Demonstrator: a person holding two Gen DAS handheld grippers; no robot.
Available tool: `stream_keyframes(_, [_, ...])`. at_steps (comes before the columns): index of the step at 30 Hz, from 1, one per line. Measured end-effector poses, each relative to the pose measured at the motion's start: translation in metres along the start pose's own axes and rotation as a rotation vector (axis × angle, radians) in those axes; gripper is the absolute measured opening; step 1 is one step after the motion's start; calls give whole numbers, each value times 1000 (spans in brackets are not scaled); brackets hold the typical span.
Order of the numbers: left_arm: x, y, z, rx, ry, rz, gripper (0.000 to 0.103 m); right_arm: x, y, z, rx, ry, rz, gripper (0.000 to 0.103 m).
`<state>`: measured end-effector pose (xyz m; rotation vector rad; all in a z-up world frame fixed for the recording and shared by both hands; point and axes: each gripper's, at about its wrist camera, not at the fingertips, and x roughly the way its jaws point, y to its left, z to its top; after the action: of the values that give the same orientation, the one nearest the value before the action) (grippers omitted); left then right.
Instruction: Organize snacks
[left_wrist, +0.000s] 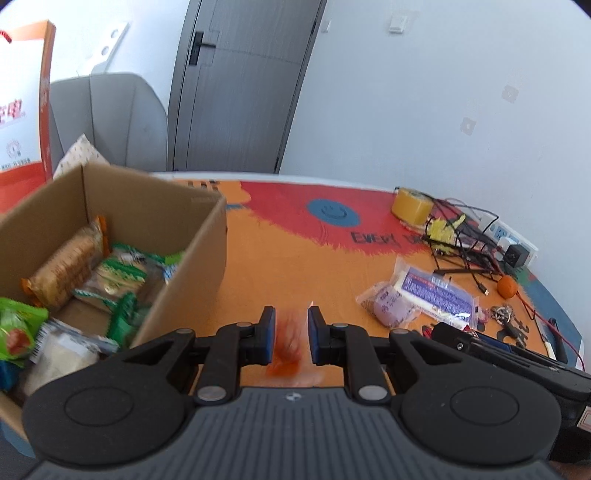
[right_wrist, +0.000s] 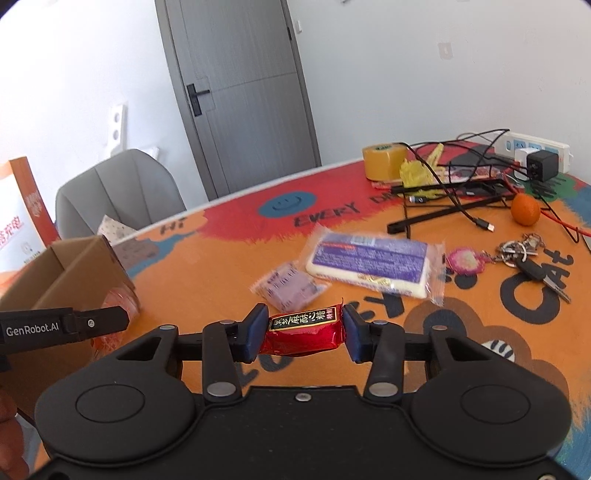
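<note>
**A:** Beside the cardboard box (left_wrist: 110, 236), on its open side, left gripper (left_wrist: 291, 334) is clamped on a small orange-wrapped snack (left_wrist: 286, 345). Wrapper is blurred; contents unreadable.

**B:** Right gripper (right_wrist: 304, 332)?

**A:** Well away from the box, over the orange tablecloth (right_wrist: 221, 273). Pads pinch a red foil candy (right_wrist: 301, 330) by its two ends; it looks clear of the cloth, though I cannot be sure.

**B:** Box contents so far?

**A:** Several packets already inside: a brown biscuit pack (left_wrist: 64, 267) against the far wall, green-and-white wrappers (left_wrist: 122, 280) near the middle, a green bag (left_wrist: 16, 328) and a pale packet (left_wrist: 59, 352) at the near end.

**B:** Left outside the box?

**A:** Beyond the right gripper, farther from the box: a small purple packet (right_wrist: 288, 288) and, touching it, a large white bar in a clear wrapper (right_wrist: 371, 266). An orange fruit (right_wrist: 524, 209) sits farthest from the box; whether it counts as a snack, unclear.

**B:** The rest?

**A:** Tape roll (right_wrist: 384, 162), cables (right_wrist: 454, 192), power strip (right_wrist: 535, 147), keys (right_wrist: 528, 258). Not snacks.

**B:** Progress?

**A:** Judged past halfway. Two pieces in hand, neither over the box opening yet; two packets not yet picked up.
</note>
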<state>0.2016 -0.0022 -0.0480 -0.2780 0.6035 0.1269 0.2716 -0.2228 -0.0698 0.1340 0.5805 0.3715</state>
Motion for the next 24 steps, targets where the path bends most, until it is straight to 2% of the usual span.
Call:
stream_keyframes(4, [-10, 2, 6, 8, -27, -2, 17, -5, 10, 6, -8, -23, 19, 44])
stream_keyframes(7, [-17, 5, 9, 6, -43, -2, 13, -9, 18, 10, -17, -38, 35, 44])
stream_keyframes(12, [-10, 10, 7, -4, 12, -7, 14, -12, 26, 12, -31, -49, 49, 44])
stream_keyframes(18, [6, 4, -5, 26, 77, -18, 21, -10, 20, 6, -20, -33, 33, 44])
stream_keyframes(24, [20, -1, -16, 46, 112, -4, 39, -8, 9, -3, -3, -16, 16, 44])
